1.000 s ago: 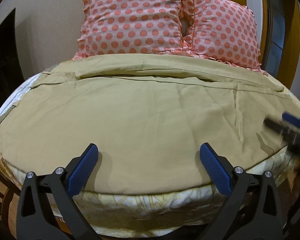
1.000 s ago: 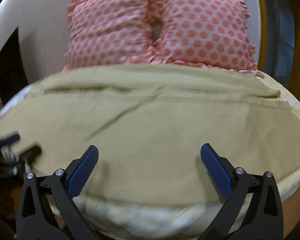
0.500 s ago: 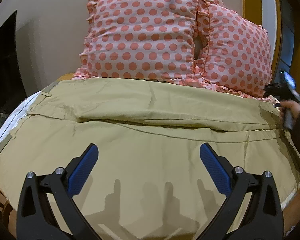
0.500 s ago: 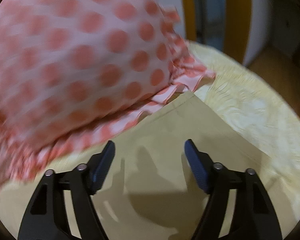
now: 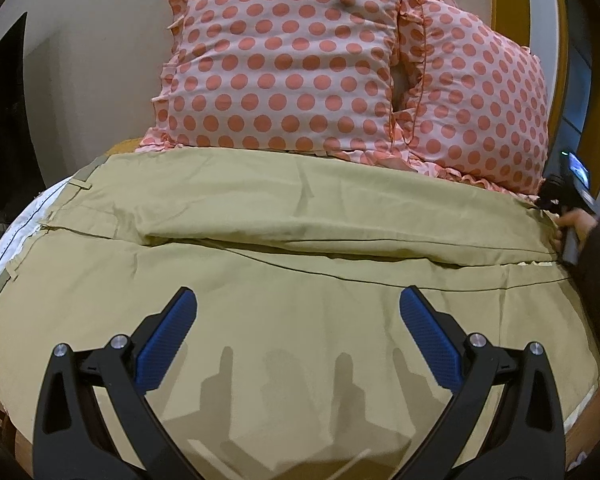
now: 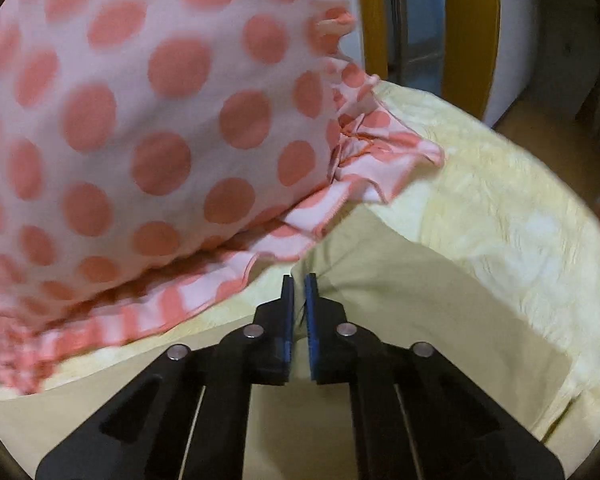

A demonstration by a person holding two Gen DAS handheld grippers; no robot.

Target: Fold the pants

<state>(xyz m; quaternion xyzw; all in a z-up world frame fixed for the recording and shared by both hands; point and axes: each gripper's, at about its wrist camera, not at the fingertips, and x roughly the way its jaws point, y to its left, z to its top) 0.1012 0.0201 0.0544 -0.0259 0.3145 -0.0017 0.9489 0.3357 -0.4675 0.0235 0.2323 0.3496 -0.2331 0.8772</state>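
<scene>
Khaki pants [image 5: 300, 264] lie spread sideways across the bed, waistband at the left, leg ends at the right, one leg lying over the other. My left gripper [image 5: 296, 312] is open and hovers just above the near leg, holding nothing. My right gripper [image 6: 299, 284] is shut on the far corner of the pants' leg end [image 6: 400, 300], right beside the pillow frill. In the left wrist view the right gripper [image 5: 568, 200] shows at the far right edge of the pants, held in a hand.
Two pink pillows with orange dots [image 5: 284, 68] [image 6: 140, 120] stand against the wall behind the pants. A pale yellow bedsheet [image 6: 500, 208] covers the bed. A yellow door frame [image 6: 468, 32] and floor lie beyond the bed's right side.
My right gripper has closed its jaws on the corner of the leg end. My left gripper has moved slightly forward over the pants and stays open.
</scene>
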